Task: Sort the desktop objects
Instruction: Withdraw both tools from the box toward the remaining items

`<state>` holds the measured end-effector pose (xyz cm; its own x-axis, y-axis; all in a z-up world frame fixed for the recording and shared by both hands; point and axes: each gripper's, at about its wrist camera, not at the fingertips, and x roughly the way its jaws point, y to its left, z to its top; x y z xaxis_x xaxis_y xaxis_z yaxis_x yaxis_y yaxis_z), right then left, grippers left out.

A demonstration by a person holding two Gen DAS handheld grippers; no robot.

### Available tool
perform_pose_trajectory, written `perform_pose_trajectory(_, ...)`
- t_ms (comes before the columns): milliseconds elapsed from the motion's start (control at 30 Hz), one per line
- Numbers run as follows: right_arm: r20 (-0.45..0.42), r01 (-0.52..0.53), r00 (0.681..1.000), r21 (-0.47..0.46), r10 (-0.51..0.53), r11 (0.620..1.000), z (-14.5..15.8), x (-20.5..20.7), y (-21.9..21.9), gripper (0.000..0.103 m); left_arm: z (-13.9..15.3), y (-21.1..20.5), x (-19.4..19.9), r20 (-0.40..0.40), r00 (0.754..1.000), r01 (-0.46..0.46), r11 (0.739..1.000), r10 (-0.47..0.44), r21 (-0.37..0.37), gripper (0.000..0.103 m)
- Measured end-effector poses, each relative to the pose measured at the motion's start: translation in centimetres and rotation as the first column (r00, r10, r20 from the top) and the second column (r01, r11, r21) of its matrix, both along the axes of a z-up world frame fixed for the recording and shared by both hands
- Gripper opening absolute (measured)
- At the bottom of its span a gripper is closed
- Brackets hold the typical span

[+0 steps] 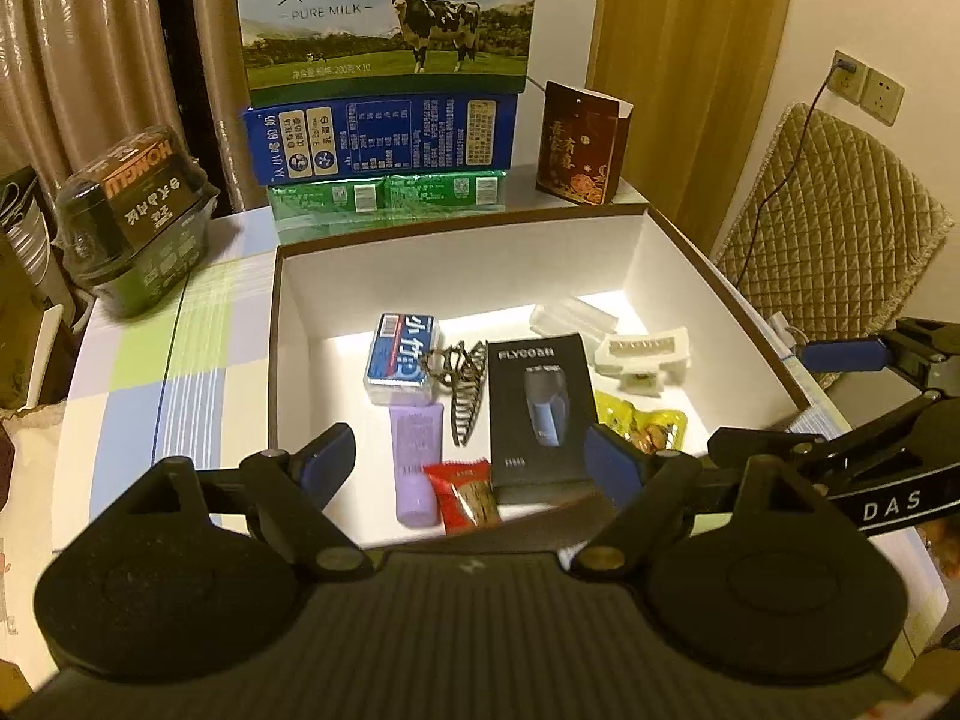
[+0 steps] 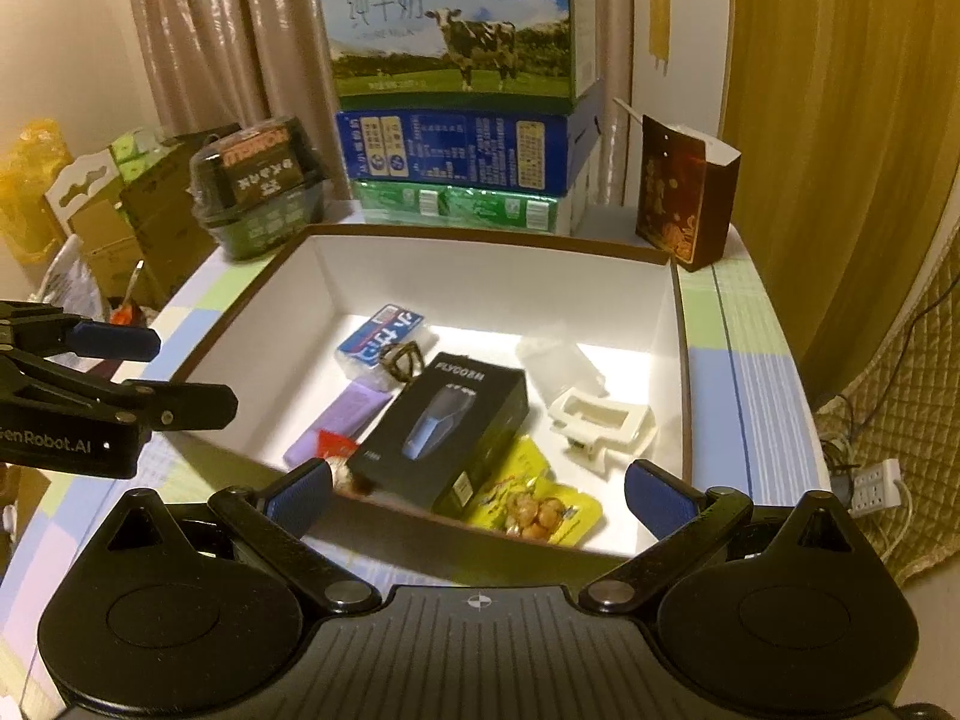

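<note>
With both the left gripper (image 1: 471, 450) and right gripper (image 2: 480, 495) spread wide and empty above the white box (image 1: 456, 252), where the shaver carton (image 1: 540, 408), claw clip (image 1: 462, 384) and snacks lie, sorting seems finished, so withdrawal likely follows.

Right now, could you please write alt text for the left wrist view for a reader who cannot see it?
The left gripper, jaws open and empty, hangs over a white-lined box holding a black shaver box, blue tissue pack, purple tube, red candy, hair claws and a yellow snack. Stacked milk cartons stand behind; the right gripper shows at the right edge.
</note>
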<state>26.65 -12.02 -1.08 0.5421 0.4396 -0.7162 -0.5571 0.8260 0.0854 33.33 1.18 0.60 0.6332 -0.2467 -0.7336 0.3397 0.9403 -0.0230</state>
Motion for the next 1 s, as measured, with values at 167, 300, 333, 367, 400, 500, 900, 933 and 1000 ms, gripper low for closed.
perform_pose_trajectory(167, -0.003, -0.019, 1.0, 0.006, 0.019, 1.0, 0.2, -2.2, -0.5, 0.101, 0.2, 0.3, -2.5, -0.005, 1.0, -0.002, 1.0, 0.002, -0.004, 0.082)
perform_pose_trajectory(300, -0.013, -0.038, 0.999, 0.001, 0.038, 0.999, 0.0, -4.0, -1.0, 0.101, 0.0, 0.5, -4.6, -0.013, 1.0, -0.006, 1.0, 0.006, -0.006, 0.082)
perform_pose_trajectory(333, -0.017, -0.039, 0.999, 0.001, 0.039, 0.999, -0.2, -4.4, -1.2, 0.101, 0.0, 0.6, -5.0, -0.016, 1.0, -0.007, 1.0, 0.007, -0.007, 0.082)
perform_pose_trajectory(367, -0.02, -0.041, 0.999, 0.0, 0.041, 0.999, -0.2, -4.7, -1.3, 0.101, -0.1, 0.7, -5.4, -0.021, 1.0, -0.009, 1.0, 0.009, -0.01, 0.082)
perform_pose_trajectory(400, -0.023, -0.044, 0.999, 0.001, 0.044, 0.999, -0.3, -5.1, -1.5, 0.101, -0.2, 0.8, -5.9, -0.027, 1.0, -0.01, 1.0, 0.01, -0.014, 0.082)
perform_pose_trajectory(500, -0.038, -0.051, 0.998, 0.006, 0.051, 0.999, -0.6, -6.2, -1.9, 0.101, -0.6, 1.1, -7.2, -0.043, 0.999, -0.015, 1.0, 0.014, -0.017, 0.082)
perform_pose_trajectory(900, -0.074, -0.081, 0.994, 0.017, 0.082, 0.997, -1.3, -9.2, -3.4, 0.101, -1.4, 2.1, -11.8, -0.06, 0.998, -0.03, 0.999, 0.028, -0.026, 0.082)
perform_pose_trajectory(933, -0.077, -0.085, 0.993, 0.018, 0.086, 0.996, -1.4, -9.4, -3.5, 0.101, -1.5, 2.1, -12.2, -0.06, 0.998, -0.03, 0.999, 0.028, -0.028, 0.082)
perform_pose_trajectory(1000, -0.084, -0.092, 0.992, 0.02, 0.093, 0.996, -1.7, -9.8, -3.6, 0.101, -1.7, 2.1, -12.8, -0.066, 0.997, -0.031, 0.999, 0.029, -0.032, 0.082)
